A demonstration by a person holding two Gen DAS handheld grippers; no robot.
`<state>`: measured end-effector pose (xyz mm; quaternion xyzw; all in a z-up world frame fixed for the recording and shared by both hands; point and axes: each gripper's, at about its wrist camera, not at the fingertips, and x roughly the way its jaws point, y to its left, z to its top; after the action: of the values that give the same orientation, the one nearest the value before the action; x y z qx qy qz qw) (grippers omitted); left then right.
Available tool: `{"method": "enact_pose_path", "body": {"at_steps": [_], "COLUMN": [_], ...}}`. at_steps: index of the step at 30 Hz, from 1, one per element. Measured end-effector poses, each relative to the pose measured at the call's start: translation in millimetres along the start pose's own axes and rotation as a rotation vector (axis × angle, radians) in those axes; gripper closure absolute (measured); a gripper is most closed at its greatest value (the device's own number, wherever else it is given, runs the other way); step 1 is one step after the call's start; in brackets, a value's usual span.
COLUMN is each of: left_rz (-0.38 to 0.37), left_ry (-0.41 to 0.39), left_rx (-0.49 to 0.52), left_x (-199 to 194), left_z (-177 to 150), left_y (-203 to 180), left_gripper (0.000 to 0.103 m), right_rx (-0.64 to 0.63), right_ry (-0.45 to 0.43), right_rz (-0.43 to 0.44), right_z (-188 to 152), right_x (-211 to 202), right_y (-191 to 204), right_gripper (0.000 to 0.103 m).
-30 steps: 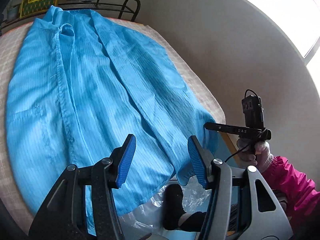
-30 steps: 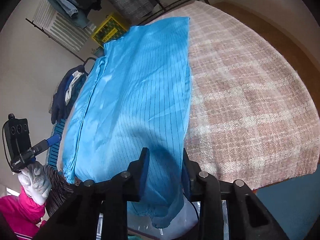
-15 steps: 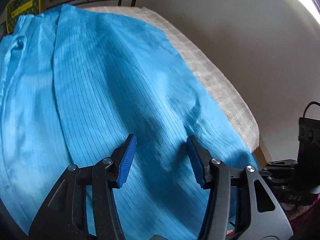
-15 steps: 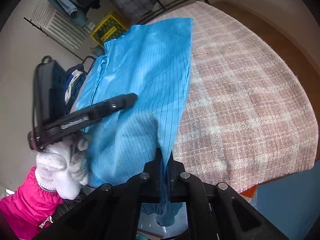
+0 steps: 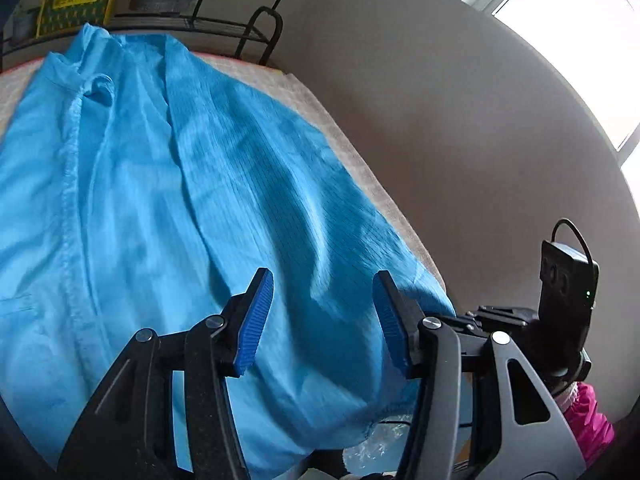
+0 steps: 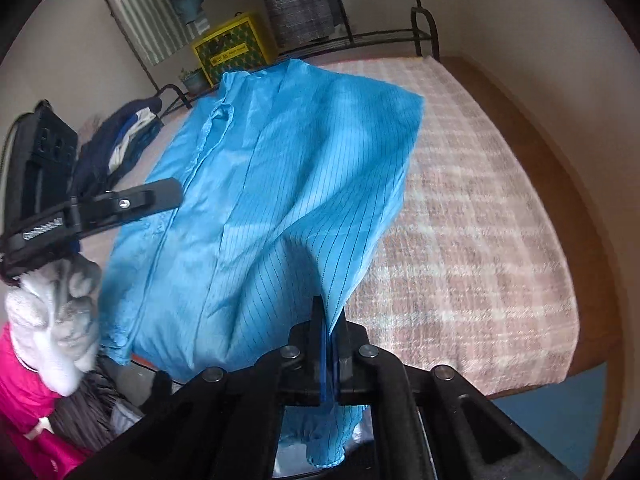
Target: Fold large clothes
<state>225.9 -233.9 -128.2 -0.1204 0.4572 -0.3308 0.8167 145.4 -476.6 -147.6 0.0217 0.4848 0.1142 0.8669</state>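
Blue pinstriped garment [image 6: 280, 208] spread on checked bedcover [image 6: 480, 220] | right gripper [image 6: 329, 320] clenched on garment's near edge, fabric lifted | left gripper [image 5: 322, 316] released, poised above cloth, nothing between pads | white-gloved hand [image 6: 56, 312] holding left tool

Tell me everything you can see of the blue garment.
The blue garment is thin, shiny fabric with fine dark pinstripes, a collar at the far end and a front placket running its length. It lies spread on the plaid bed cover, its near end hanging over the edge. The right gripper is shut on its near right edge, lifting a ridge of cloth. The left gripper hovers open above it, not gripping.
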Motion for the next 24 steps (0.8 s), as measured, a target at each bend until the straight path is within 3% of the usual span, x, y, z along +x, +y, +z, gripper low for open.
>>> {"method": "enact_pose_path", "body": {"at_steps": [6, 14, 19, 22, 24], "left_rz": [0.018, 0.078, 0.126, 0.151, 0.153], "left_ry": [-0.095, -0.214, -0.260, -0.274, -0.279], "left_rx": [-0.071, -0.152, -0.181, -0.178, -0.175], "left_x": [-71.2, -144.9, -170.9, -181.6, -186.3], "left_z": [-4.7, 1.7, 8.8, 11.3, 13.6], "left_y": [38.2, 94.2, 119.1, 131.4, 138.4], "left_gripper": [0.050, 0.050, 0.050, 0.050, 0.050], "right_rx": [-0.230, -0.610, -0.715, -0.709, -0.661], "right_ry": [0.004, 0.071, 0.160, 0.201, 0.213], "right_rz": [-0.104, -0.196, -0.188, -0.153, -0.094], "right_z": [15.5, 6.6, -12.1, -19.3, -16.1], "right_x": [8.2, 61.3, 101.1, 107.7, 98.8], "right_y": [73.9, 195.6, 223.3, 220.8, 213.4], "right_gripper": [0.103, 0.103, 0.103, 0.103, 0.096]}}
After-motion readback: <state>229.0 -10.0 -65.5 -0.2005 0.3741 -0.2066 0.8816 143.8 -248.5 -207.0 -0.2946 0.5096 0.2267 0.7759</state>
